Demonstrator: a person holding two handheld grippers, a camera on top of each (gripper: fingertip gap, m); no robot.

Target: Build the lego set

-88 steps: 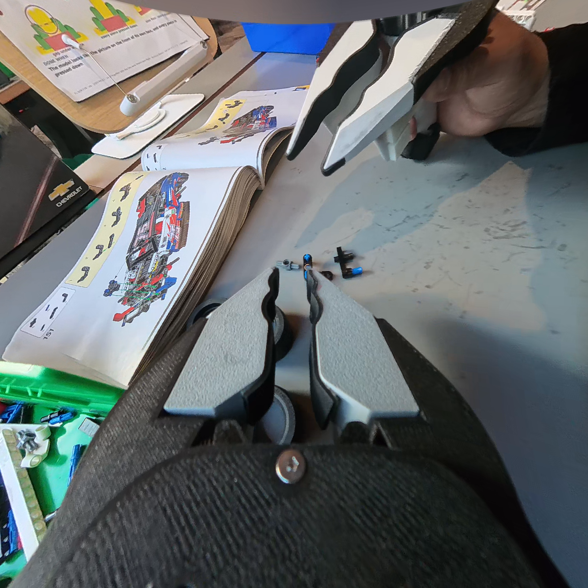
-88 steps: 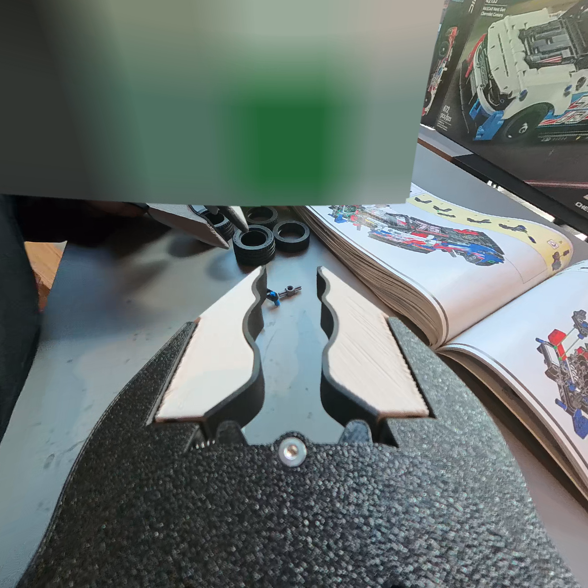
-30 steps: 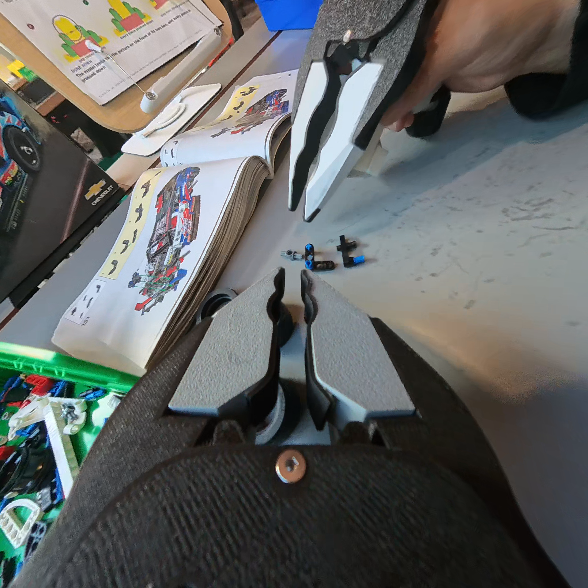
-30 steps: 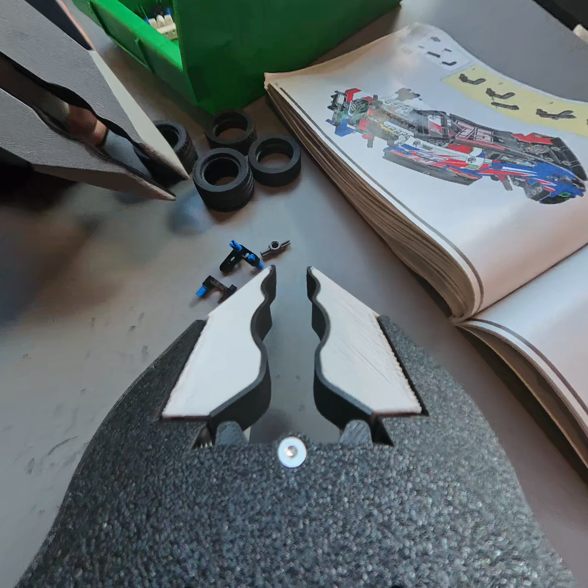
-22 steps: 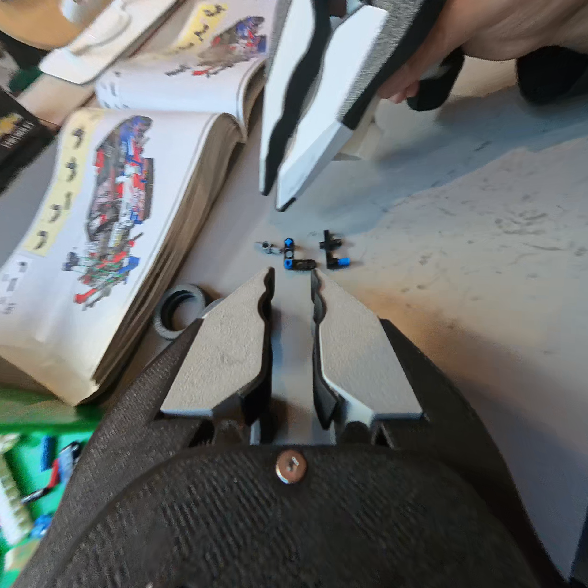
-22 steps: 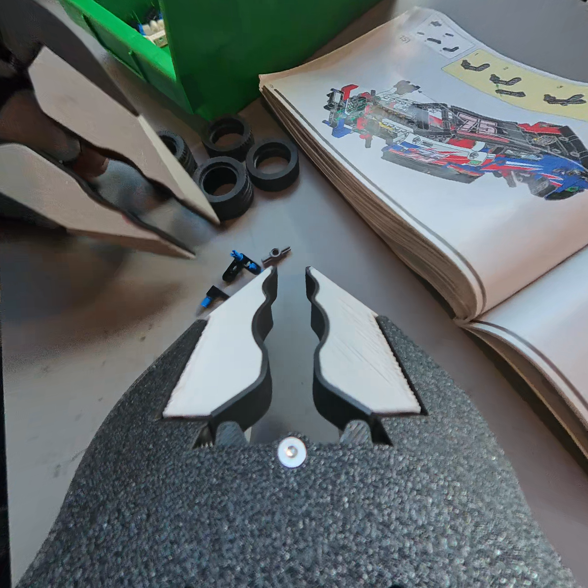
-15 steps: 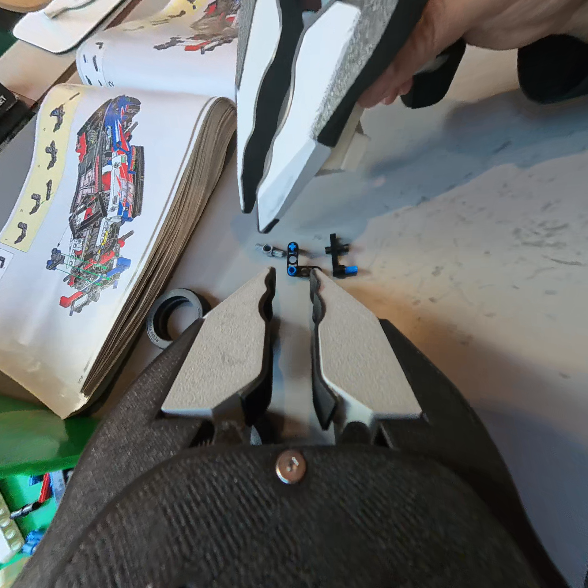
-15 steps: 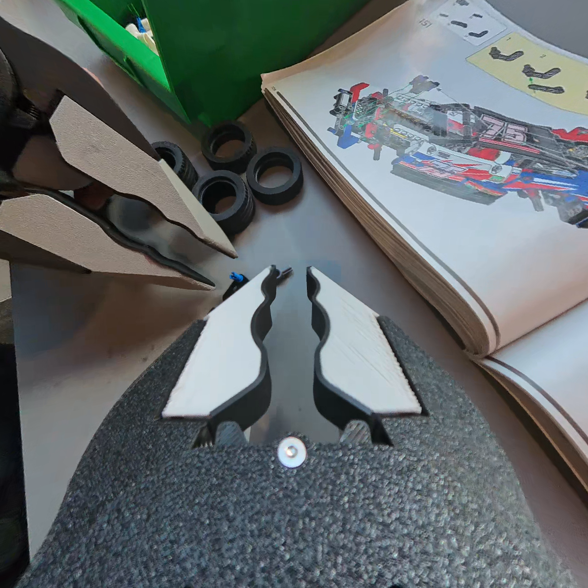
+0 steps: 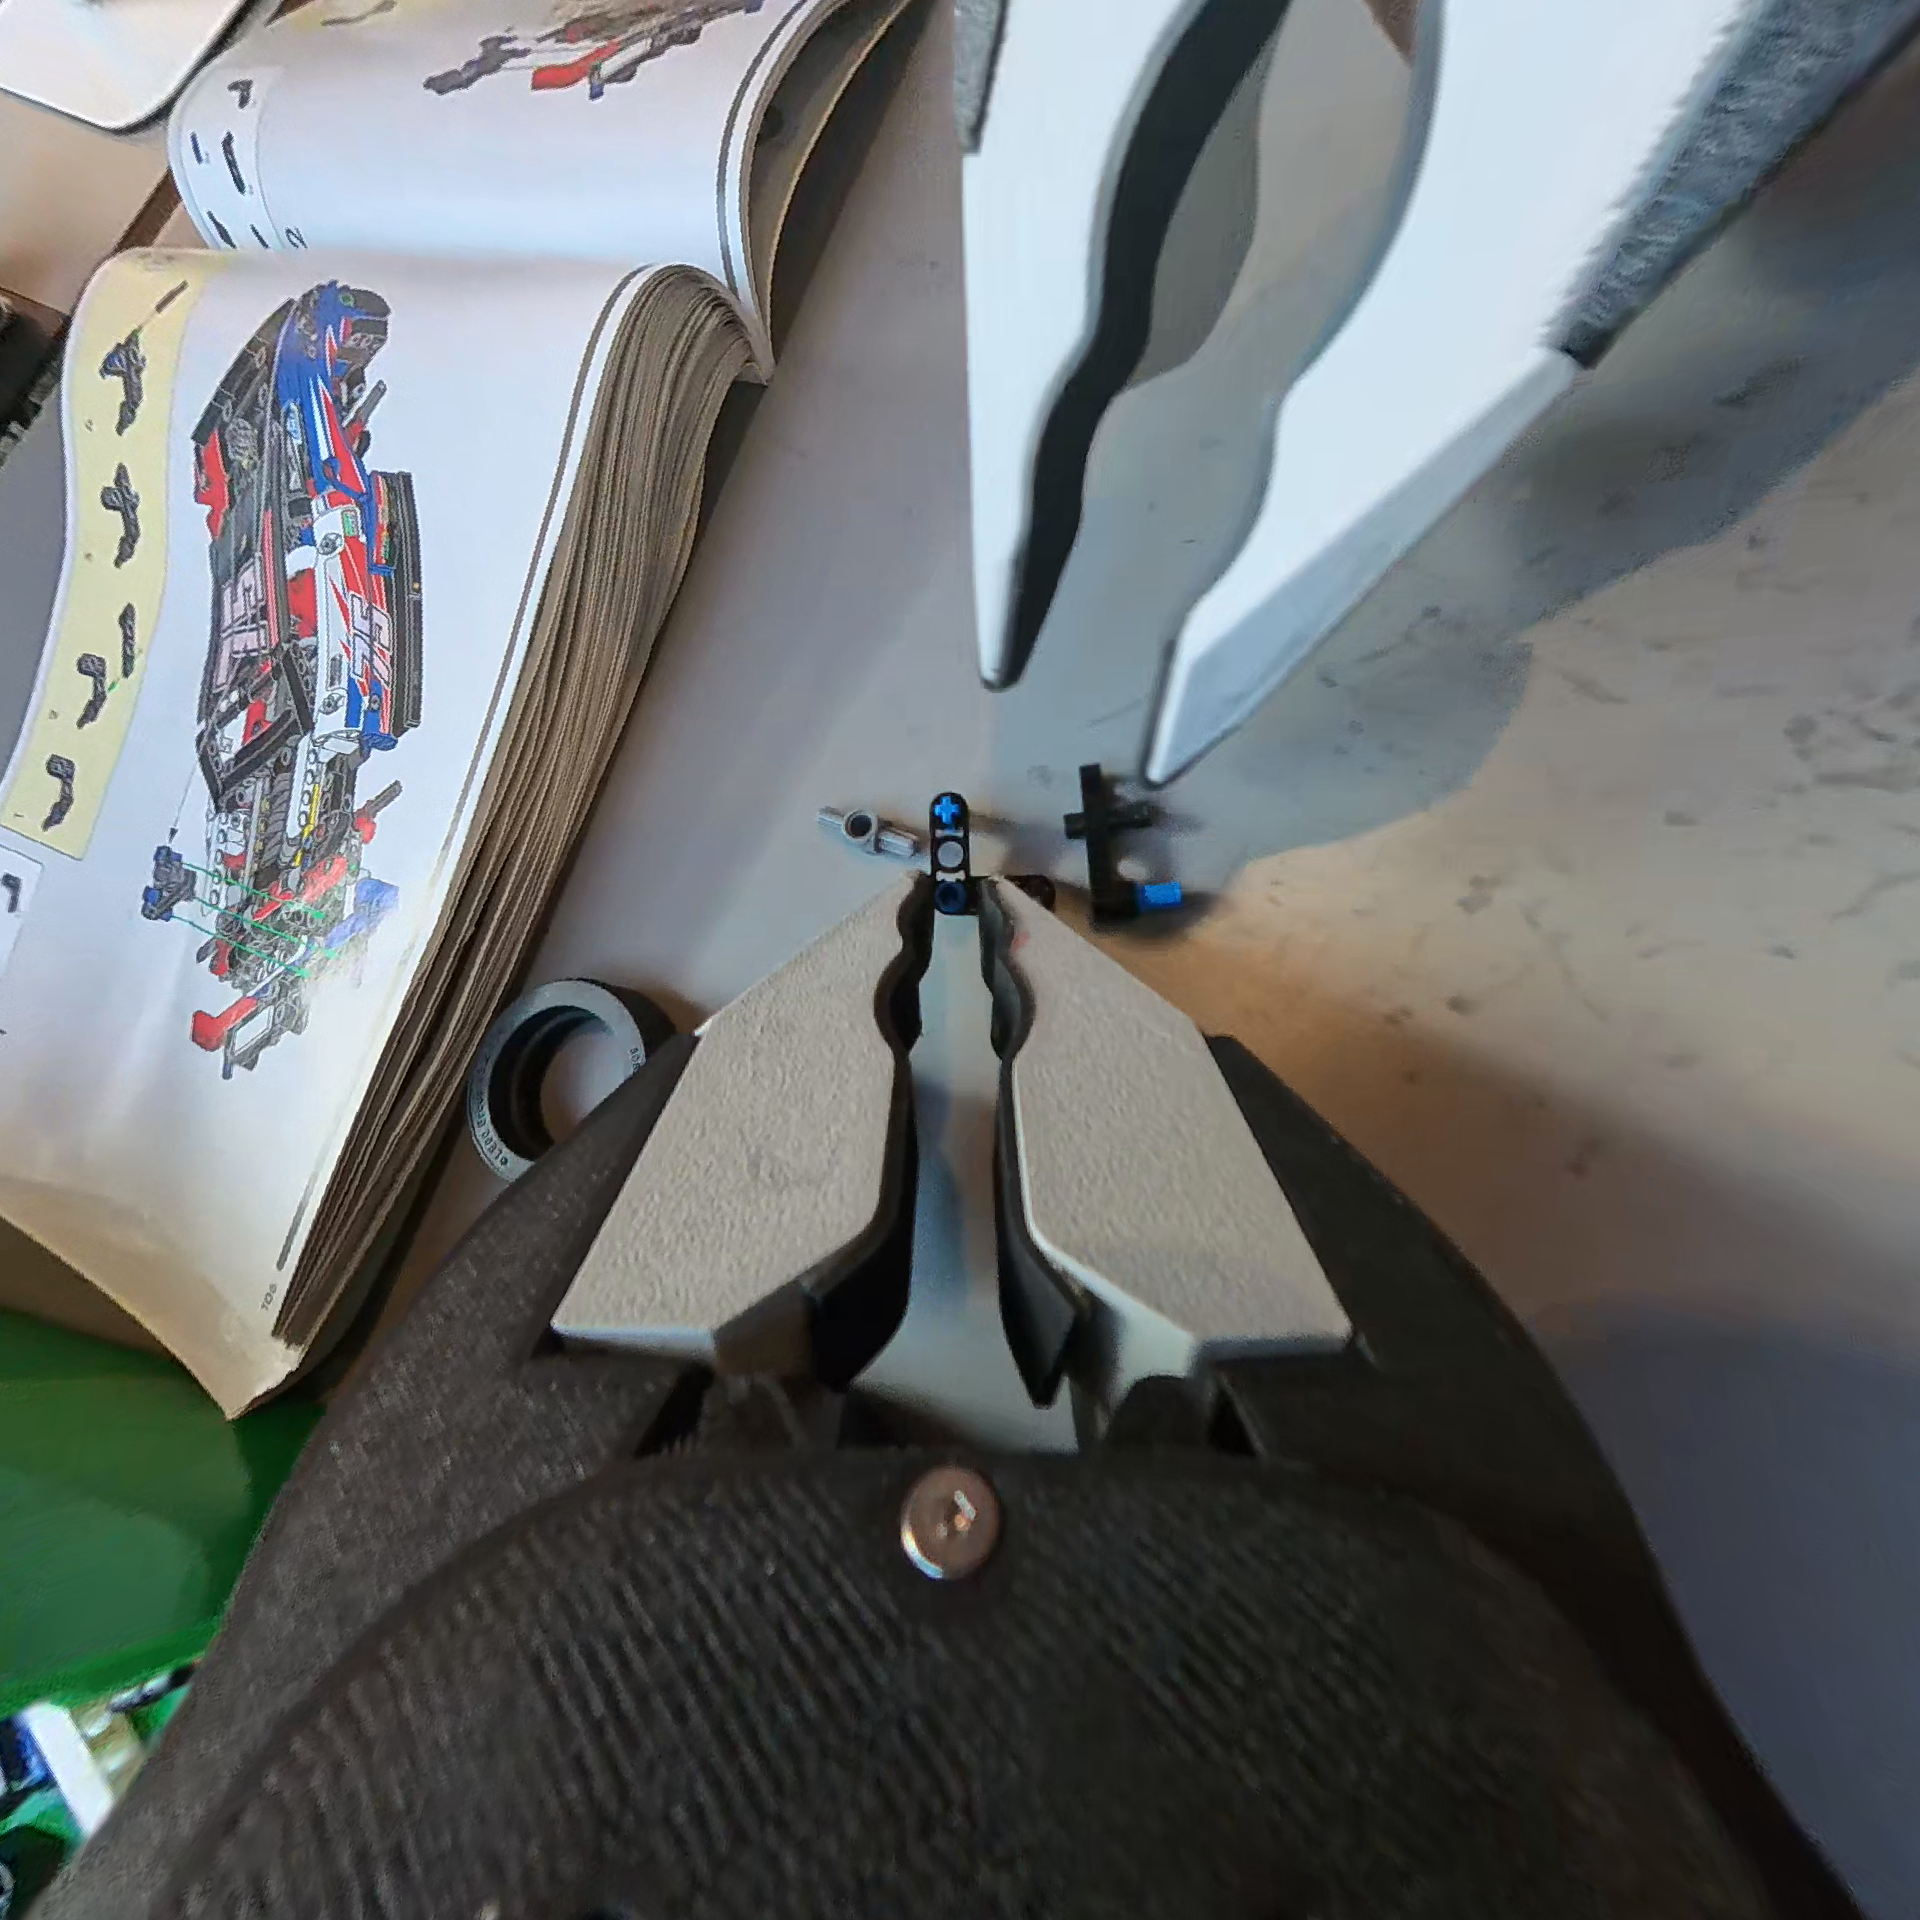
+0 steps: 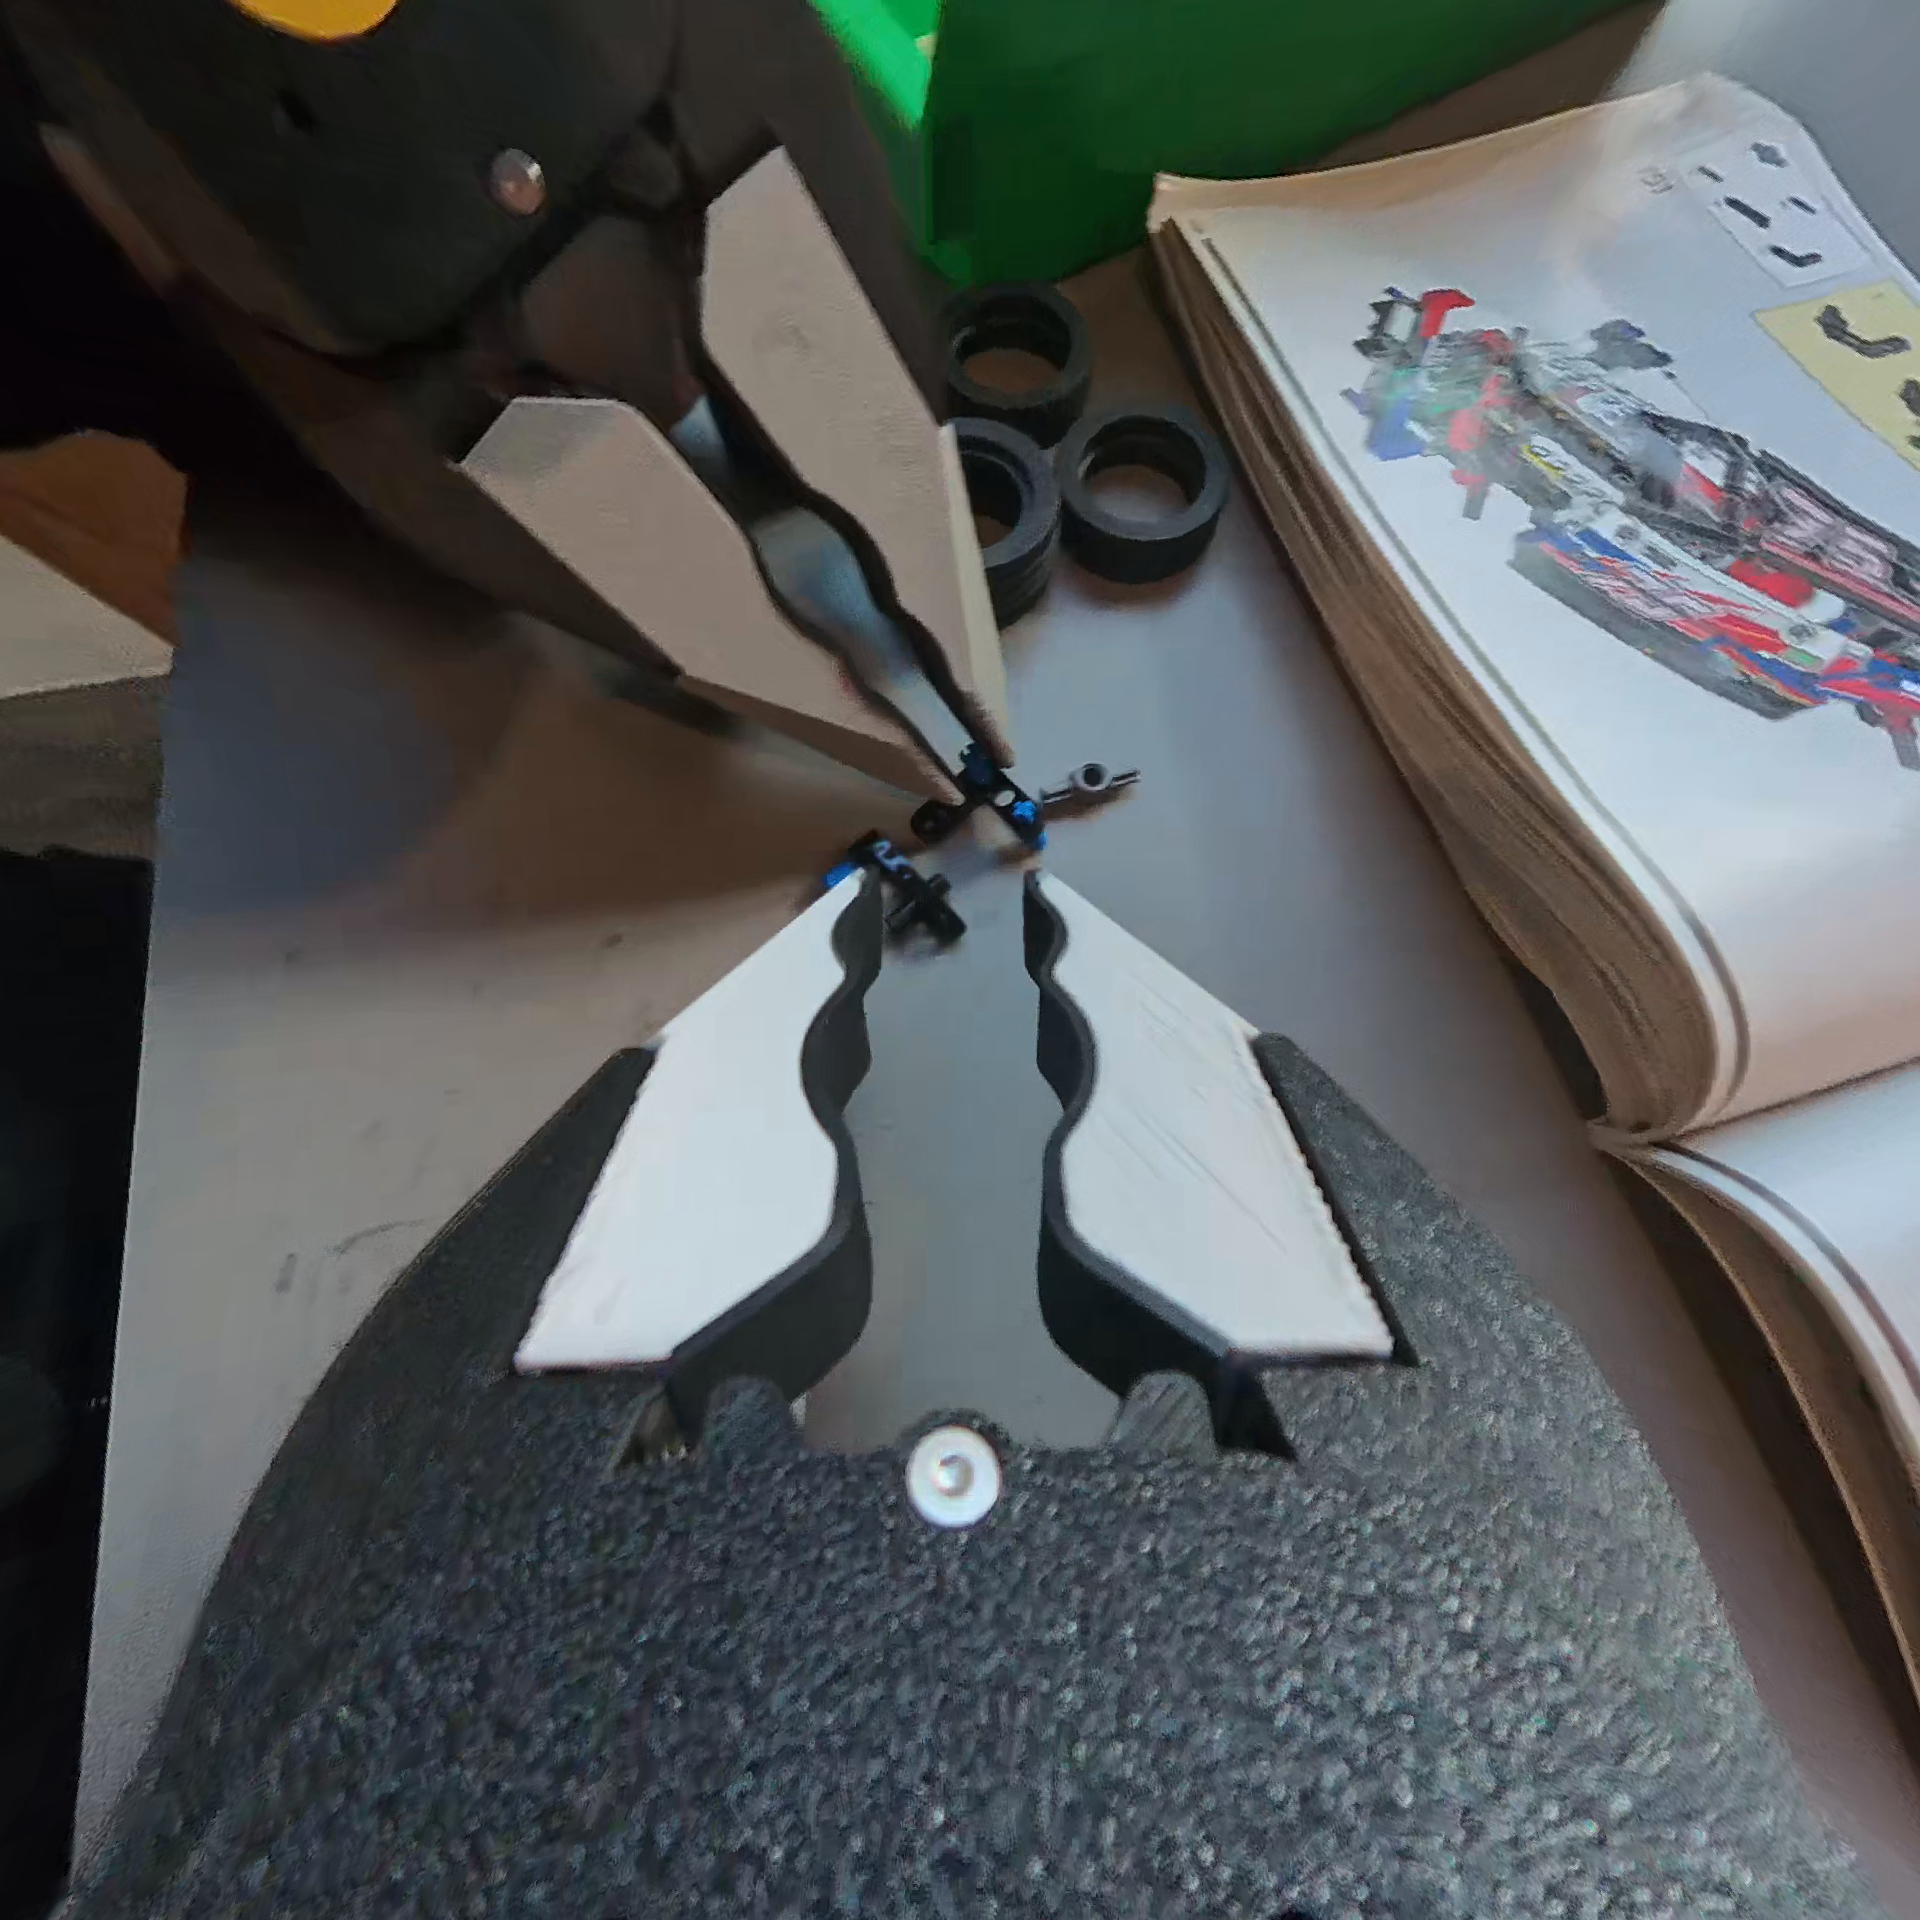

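Observation:
Three small parts lie on the grey table (image 9: 1558,1039). A black beam with blue pins (image 9: 949,852) sits between the tips of my left gripper (image 9: 958,885), which is shut on its near end; the pinch also shows in the right wrist view (image 10: 979,781). A black cross-shaped piece with a blue pin (image 9: 1112,847) lies just right of it. My right gripper (image 10: 945,881) is open, its tips straddling that piece (image 10: 916,902), close to the table. It also shows in the left wrist view (image 9: 1081,727). A small grey connector (image 9: 862,828) lies left of the beam.
An open instruction booklet (image 9: 343,623) lies left of the parts and also shows in the right wrist view (image 10: 1610,571). Several black tyres (image 10: 1143,494) sit beside it, one near my left gripper (image 9: 551,1081). A green parts bin (image 10: 1143,125) stands behind the tyres. My two grippers' fingertips are within a few centimetres of each other.
Both grippers have come down and in onto the small parts. My left gripper's tips have closed on the black beam. My right gripper has opened wider around the cross-shaped piece.

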